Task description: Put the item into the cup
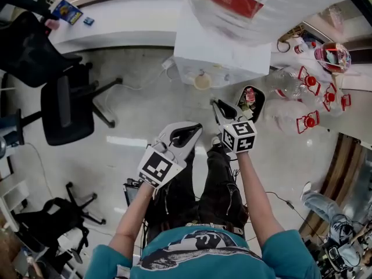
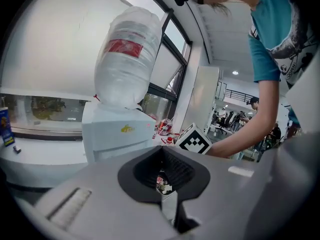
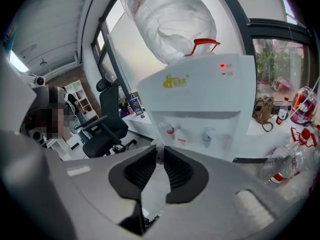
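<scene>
While the person is standing over the pale glossy floor (image 1: 116, 138), the left gripper (image 1: 189, 133) and the right gripper (image 1: 221, 108) are hanging side by side at the centre of the head view, both pointing toward the top of the frame. The left gripper (image 2: 161, 151) is keeping its black ribbed pads (image 2: 187, 171) pressed together at the tips, with nothing held. Only bright scraps from the black waste bin (image 1: 260, 95) are showing through the hollow behind the pads. The right gripper (image 3: 157, 151) is holding its jaws a narrow way apart, leaving a thin slit at the tips, and only pale floor is showing in the wedge behind them.

Straight ahead, at upper centre, the white box-shaped water dispenser (image 1: 215, 45) is carrying a large clear plastic water bottle with a red label (image 1: 244, 4). The right gripper view is facing its front (image 3: 200, 104), and the two taps (image 3: 207, 136) are sitting just above the jaw tips.

A small round beige shape (image 1: 201, 81) is sitting at the foot of the dispenser's front. I cannot tell whether it is the cup, and I cannot pick out the item in any view.

The waste bin is standing just right of the right gripper. Empty clear bottles with red caps (image 1: 305, 83) are lying at the right edge. A black office chair (image 1: 61, 106) is standing at the left, and the curved white worktop (image 1: 116, 22) is running across the upper left.
</scene>
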Motion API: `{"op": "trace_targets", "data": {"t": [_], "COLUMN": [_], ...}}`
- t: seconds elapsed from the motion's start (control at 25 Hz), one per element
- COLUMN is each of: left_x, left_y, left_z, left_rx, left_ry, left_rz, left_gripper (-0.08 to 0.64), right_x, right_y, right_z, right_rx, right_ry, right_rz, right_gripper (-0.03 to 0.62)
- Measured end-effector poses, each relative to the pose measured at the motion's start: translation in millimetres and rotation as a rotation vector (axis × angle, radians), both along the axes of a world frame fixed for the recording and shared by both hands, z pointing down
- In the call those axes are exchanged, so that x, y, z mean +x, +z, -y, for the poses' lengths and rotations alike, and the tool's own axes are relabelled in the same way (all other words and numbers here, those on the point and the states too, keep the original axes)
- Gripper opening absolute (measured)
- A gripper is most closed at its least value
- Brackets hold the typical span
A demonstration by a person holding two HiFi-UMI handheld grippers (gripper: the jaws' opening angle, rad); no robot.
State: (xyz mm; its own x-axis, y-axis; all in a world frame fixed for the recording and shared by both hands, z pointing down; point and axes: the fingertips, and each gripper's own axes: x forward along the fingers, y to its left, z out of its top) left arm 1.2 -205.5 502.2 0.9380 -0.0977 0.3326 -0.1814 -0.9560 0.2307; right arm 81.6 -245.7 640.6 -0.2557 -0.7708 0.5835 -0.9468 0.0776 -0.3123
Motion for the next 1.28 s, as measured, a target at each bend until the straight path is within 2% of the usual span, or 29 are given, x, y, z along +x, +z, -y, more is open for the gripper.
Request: {"op": "trace_targets", "data": {"t": [0.76,1.08,1.28], "left_x": [-31.2,-39.1,-41.1], "left_y": [63.4,69.3,75.9], "left_z": [13.7,23.9,24.7], "left_rx": [-0.103,-0.123,-0.144], "left_ry": [-0.041,-0.082,-0.088], "left_rz": [0.019,0.015,0.029], "left_gripper": [0.011,0.011,0.011], "right_x": [10.0,16.8,17.6], "right_y": [137.8,163.7,171.4], "right_z": [69.5,85.6,88.2], "right_rx": [-0.133,-0.196,-0.240], "right_ry": [-0.015,-0.051,-0.067], "right_rz": [-0.125,-0.206,-0.209], "right_gripper": [0.049,0.054,0.080]}}
